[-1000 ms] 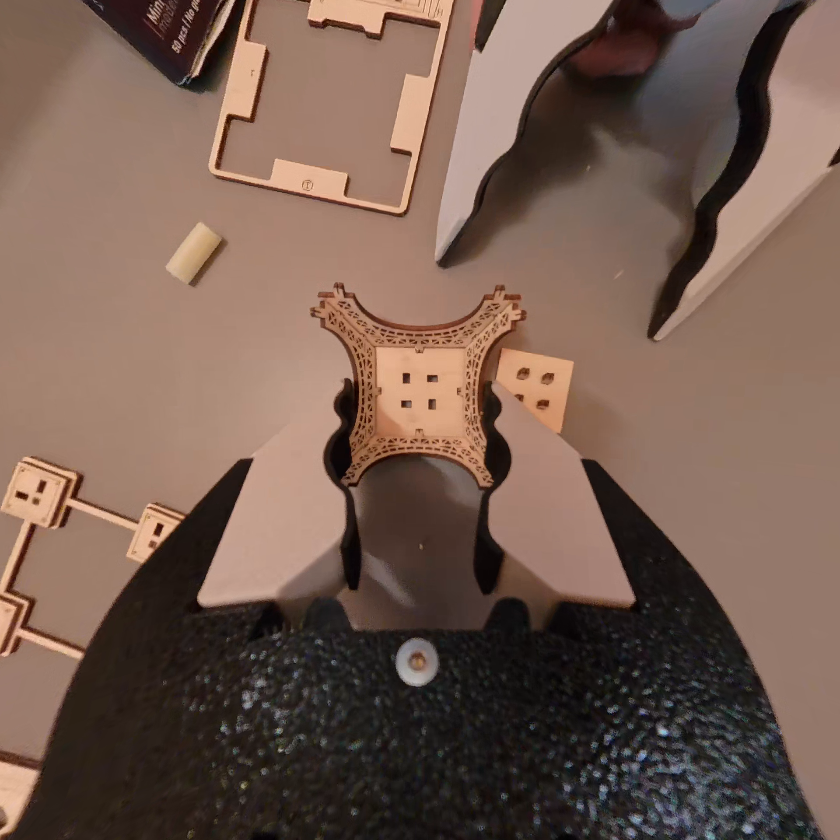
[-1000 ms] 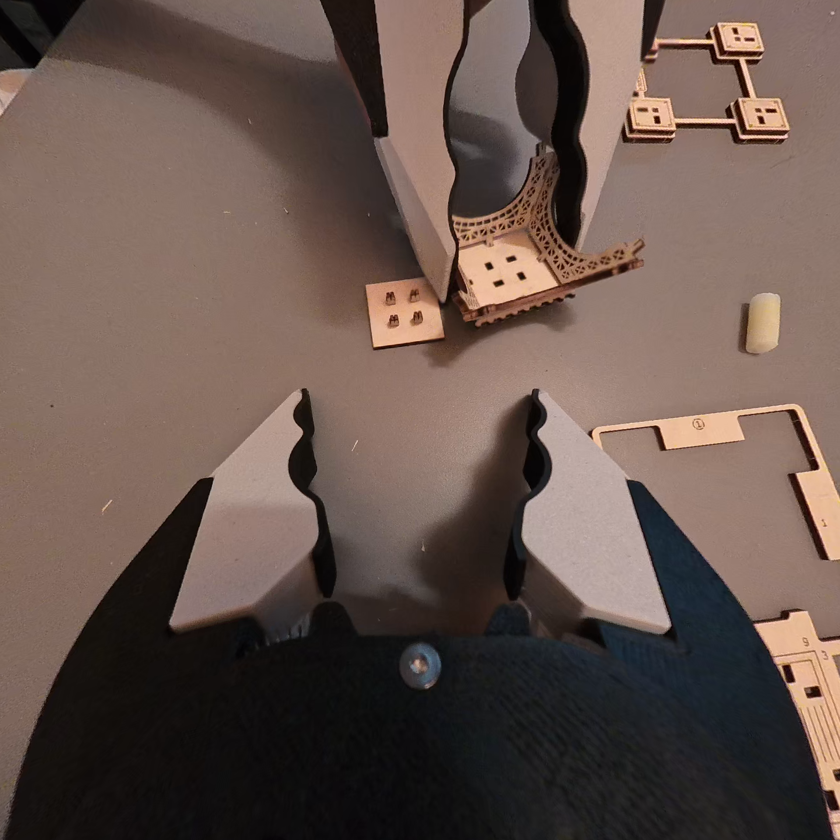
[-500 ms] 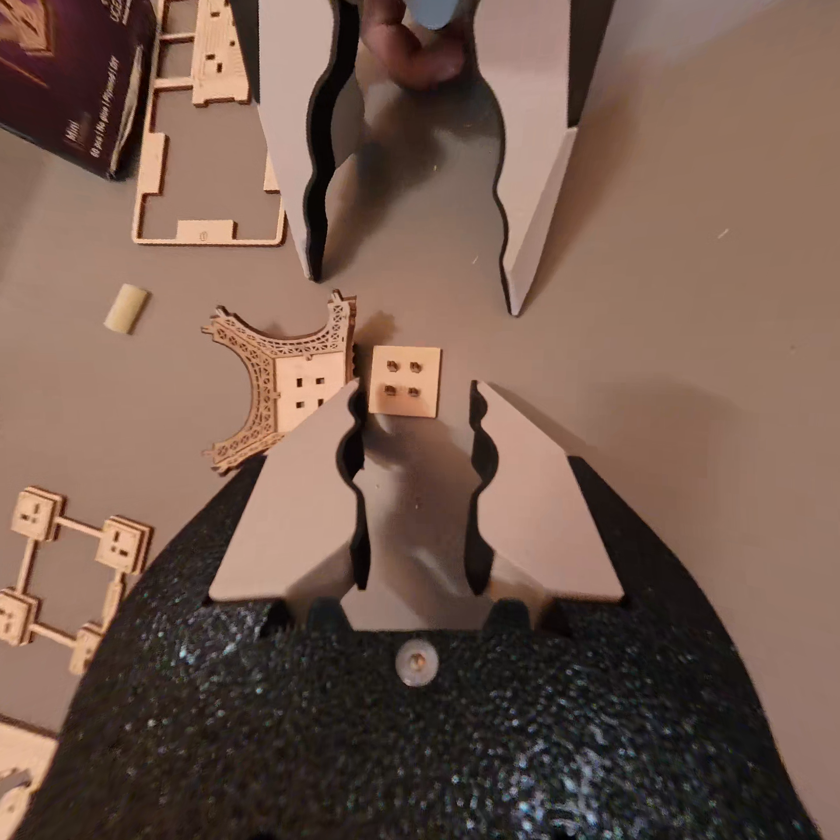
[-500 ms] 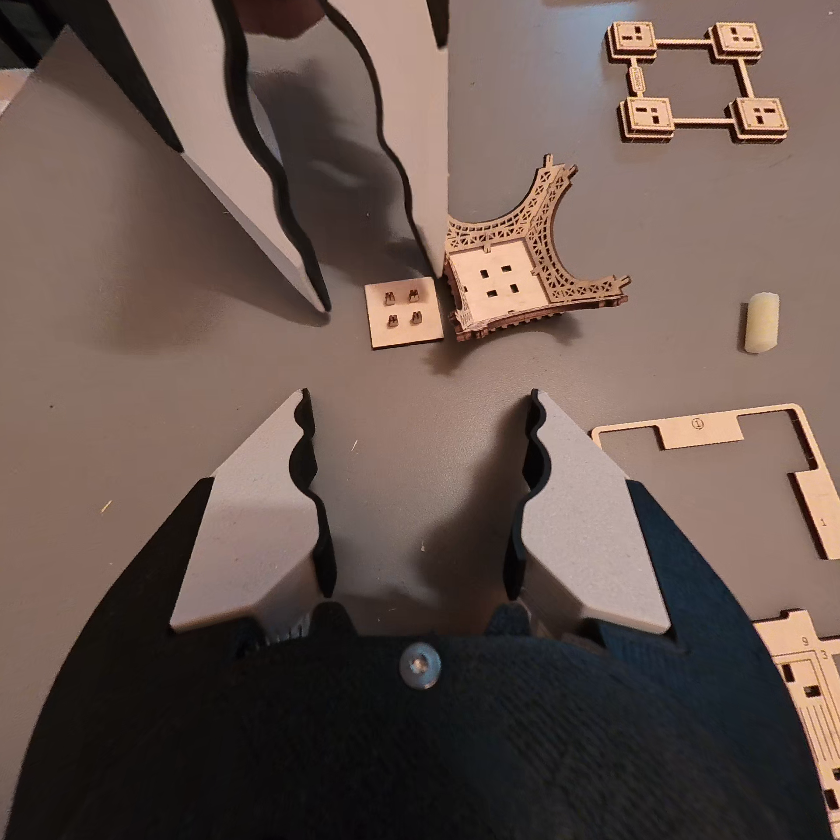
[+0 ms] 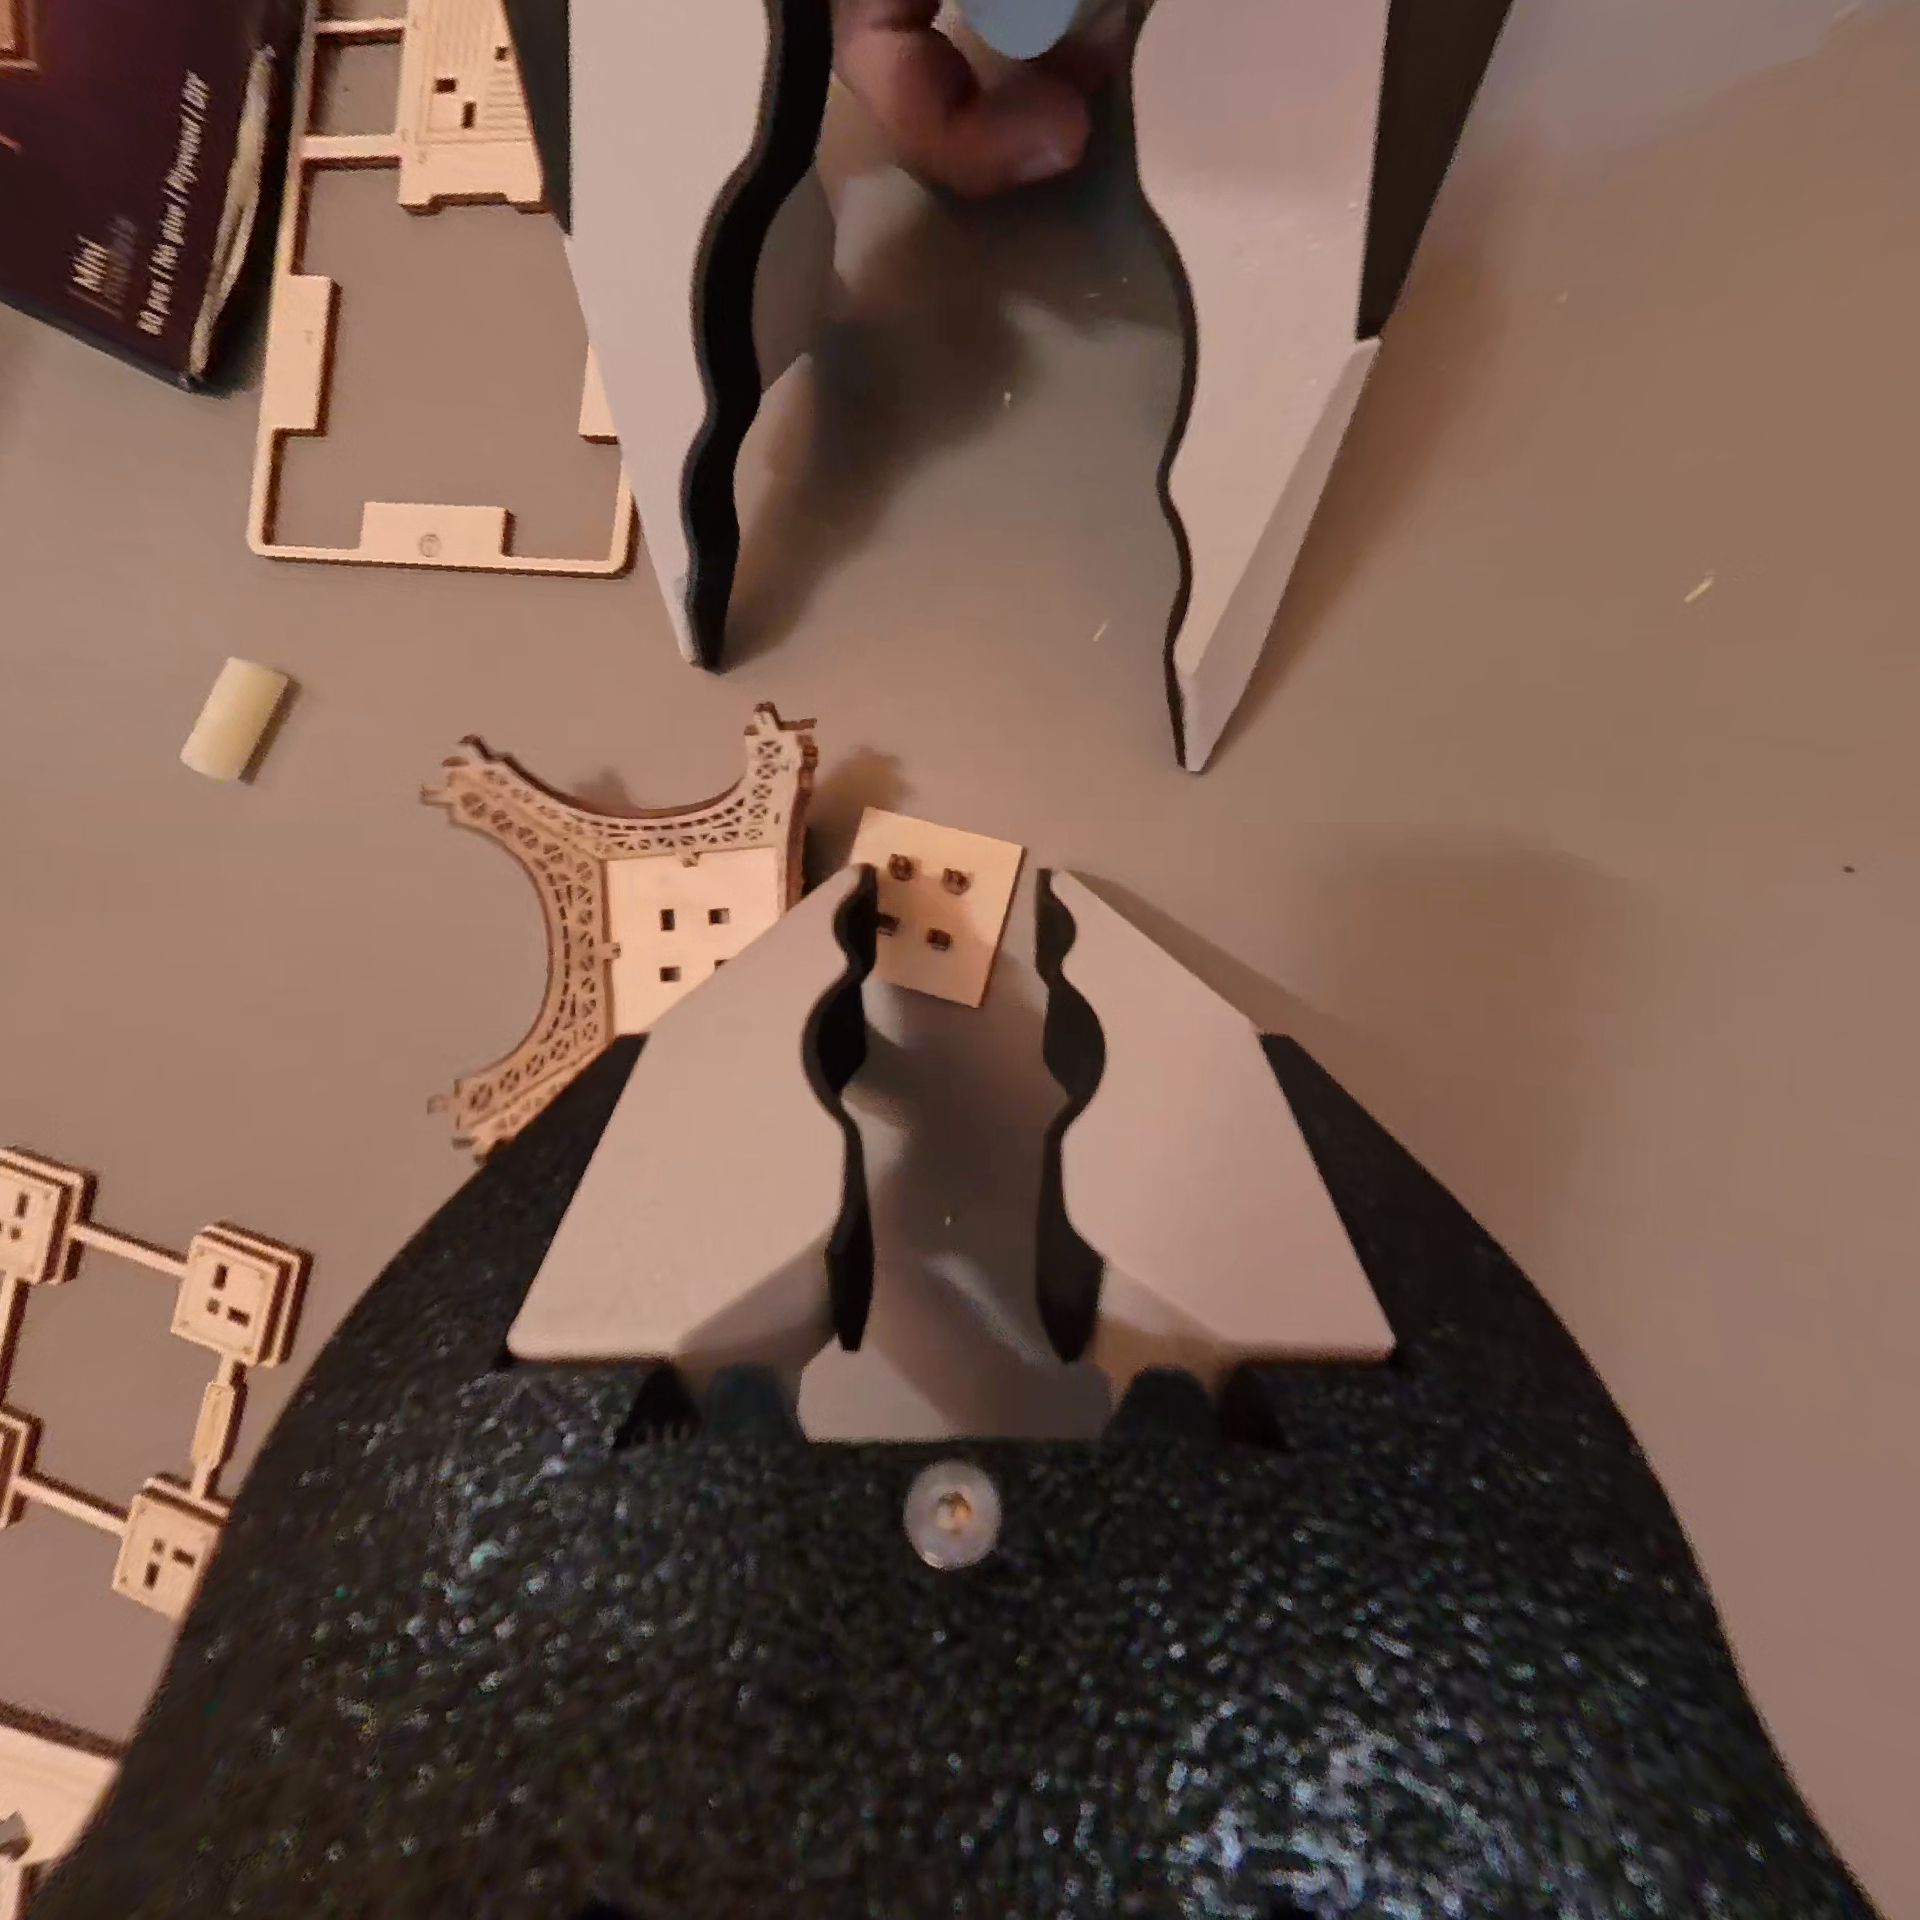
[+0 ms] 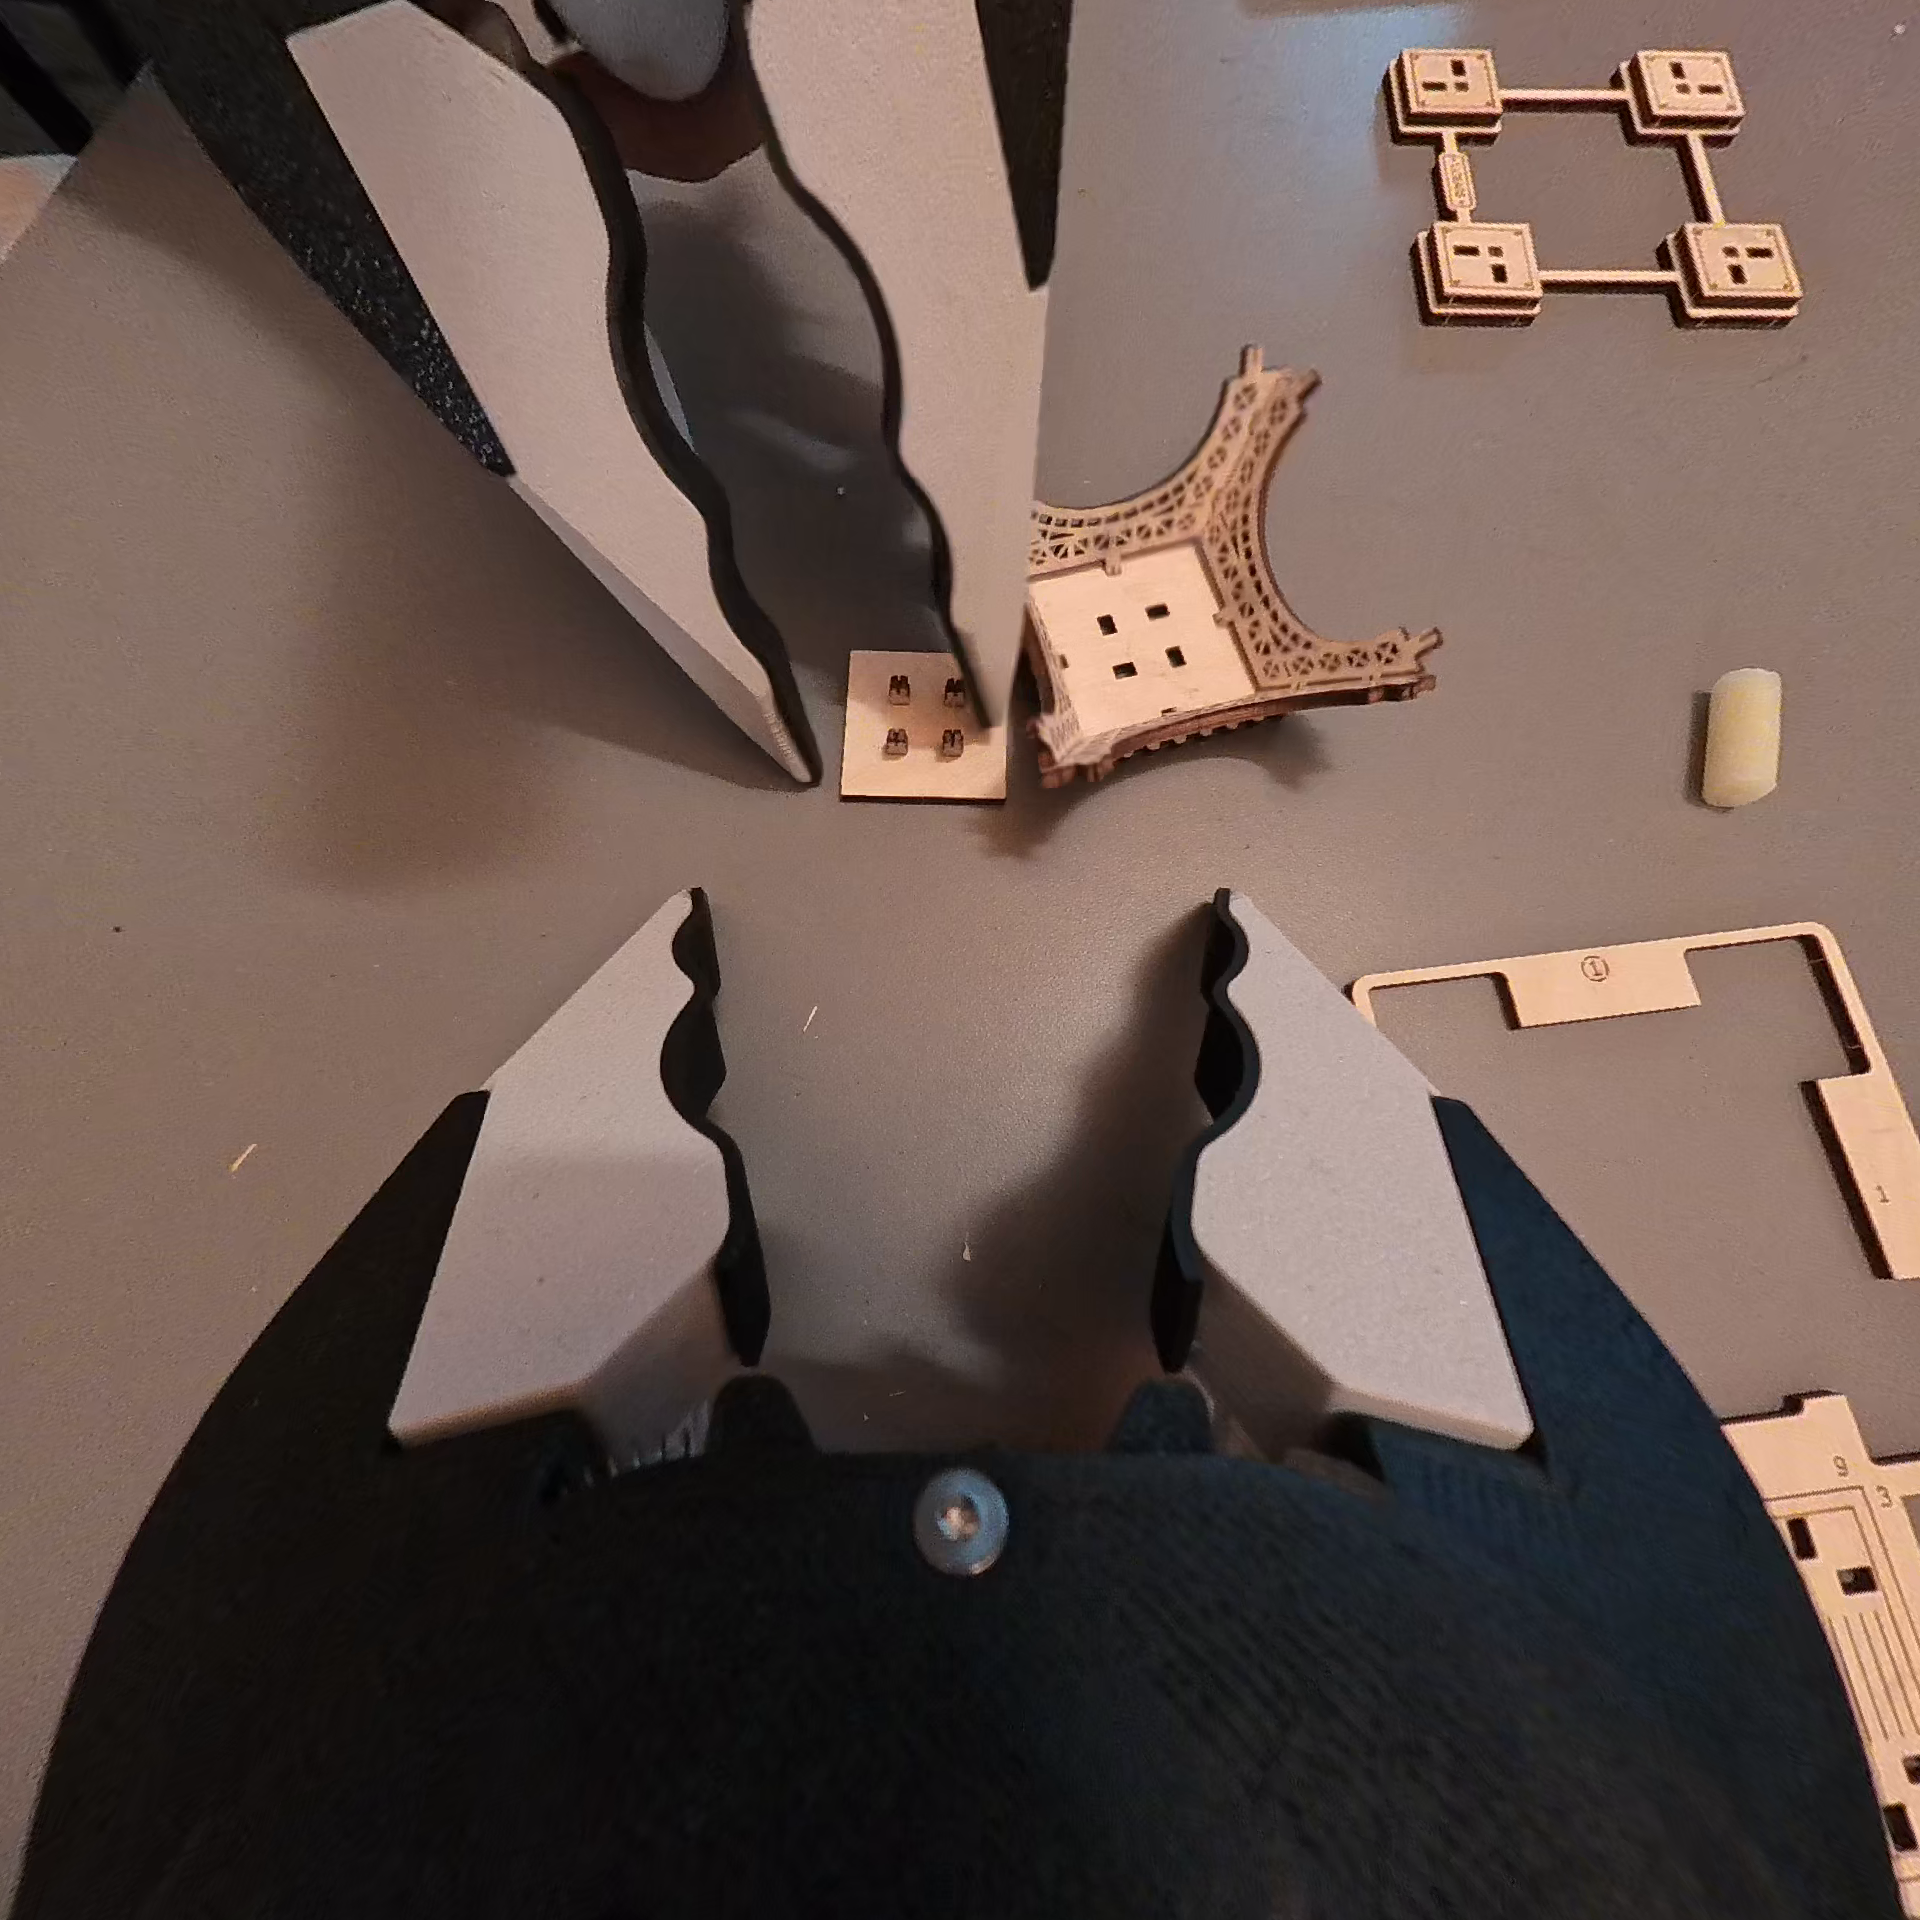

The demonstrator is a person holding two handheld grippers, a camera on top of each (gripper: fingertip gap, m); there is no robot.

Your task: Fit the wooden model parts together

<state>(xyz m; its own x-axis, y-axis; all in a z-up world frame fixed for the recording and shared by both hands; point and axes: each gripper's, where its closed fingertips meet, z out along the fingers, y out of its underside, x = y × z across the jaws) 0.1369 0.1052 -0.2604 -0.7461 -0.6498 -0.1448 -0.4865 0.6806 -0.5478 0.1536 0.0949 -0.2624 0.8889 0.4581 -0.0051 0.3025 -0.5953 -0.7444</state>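
Wooden lattice base (image 5: pixel 623 914) released; your spread left fingers (image 5: pixel 727 1091) now straddle the square plate (image 5: pixel 940 920) at twelve o'clock; right gripper (image 6: pixel 956 904) stays spread.

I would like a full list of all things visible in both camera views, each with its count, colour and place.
Grey table: one, under everything.
Lattice wooden tower base: one, tan, centre.
Small square wooden plate with four pegs: one, tan, beside the tower base.
Four-block wooden frame: one, tan, far right in the right view.
Empty wooden sheet frame: one, tan, near right.
Pale foam cylinder: one, cream.
Dark box: one, far left.
Left claw: open, over the plate.
Right claw: open, empty.
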